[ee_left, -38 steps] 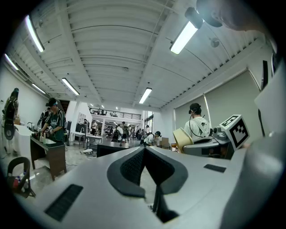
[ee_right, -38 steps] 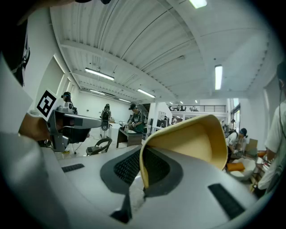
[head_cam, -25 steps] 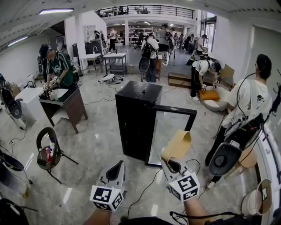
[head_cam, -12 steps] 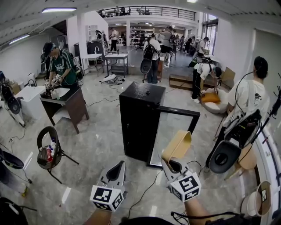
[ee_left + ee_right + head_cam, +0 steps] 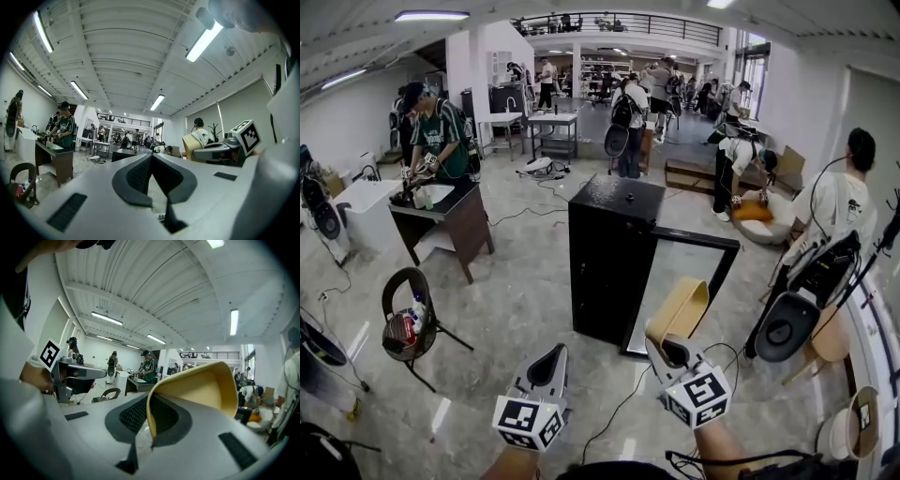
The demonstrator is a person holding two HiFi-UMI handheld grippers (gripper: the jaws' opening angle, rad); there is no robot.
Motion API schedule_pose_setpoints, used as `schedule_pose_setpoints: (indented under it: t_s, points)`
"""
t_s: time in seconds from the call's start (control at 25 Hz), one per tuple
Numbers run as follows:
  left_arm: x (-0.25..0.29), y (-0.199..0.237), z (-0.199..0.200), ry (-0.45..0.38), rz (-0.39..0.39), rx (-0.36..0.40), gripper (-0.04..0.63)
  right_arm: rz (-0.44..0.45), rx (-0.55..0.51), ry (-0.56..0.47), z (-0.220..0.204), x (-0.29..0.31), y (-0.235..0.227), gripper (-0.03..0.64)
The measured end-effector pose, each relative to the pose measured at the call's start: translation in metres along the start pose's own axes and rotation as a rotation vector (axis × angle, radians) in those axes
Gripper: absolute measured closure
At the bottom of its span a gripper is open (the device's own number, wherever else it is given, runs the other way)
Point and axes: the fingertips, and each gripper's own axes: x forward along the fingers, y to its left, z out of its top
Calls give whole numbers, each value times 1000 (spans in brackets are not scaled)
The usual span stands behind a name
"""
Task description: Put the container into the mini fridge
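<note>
Container [image 5: 678,312] stays clamped in the right gripper [image 5: 667,345], now slightly closer to the open mini fridge [image 5: 609,253] than before. Left gripper [image 5: 553,356] is clenched, empty.

Fridge door [image 5: 680,291] open — cable [image 5: 619,405] crosses floor [image 5: 525,319].

Container [image 5: 679,315]: looked like smooth, matt plastic.
Mini fridge [image 5: 607,253]: was glossy black; its door [image 5: 673,286] looked like reflective glass.
Floor [image 5: 516,300]: was polished, shiny stone.
</note>
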Motion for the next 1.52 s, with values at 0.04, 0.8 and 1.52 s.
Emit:
schedule_pose_setpoints:
  t_s: [0.04,0.8,1.52]
  points:
    - [-3,5,1,-2,0,-1,586,-5,-2,-1,2,3,3,594]
    - [-19,69,-11,3,-24,-28,584,-45,-13,35,1,52,40,594]
    - [68,98,-12,14,11,3,584,11,4,13,-3,131,-26,594]
